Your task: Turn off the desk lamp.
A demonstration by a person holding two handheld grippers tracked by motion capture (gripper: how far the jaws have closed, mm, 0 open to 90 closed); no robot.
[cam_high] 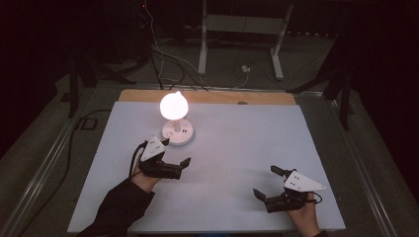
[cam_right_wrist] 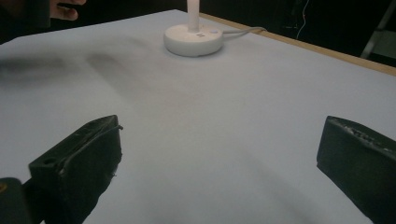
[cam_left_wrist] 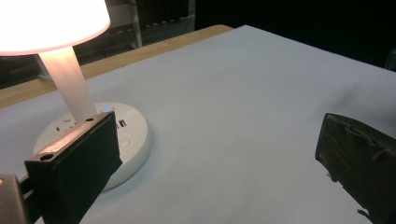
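I note the lit lamp just beyond my left gripper, jaws apart; right gripper, jaws apart, sits well off.

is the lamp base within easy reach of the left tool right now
Probably yes. The left tool sits open just in front of the lit lamp's round base, with bare white table surface between them and nothing in the way. One jaw already overlaps the base in the left gripper view.
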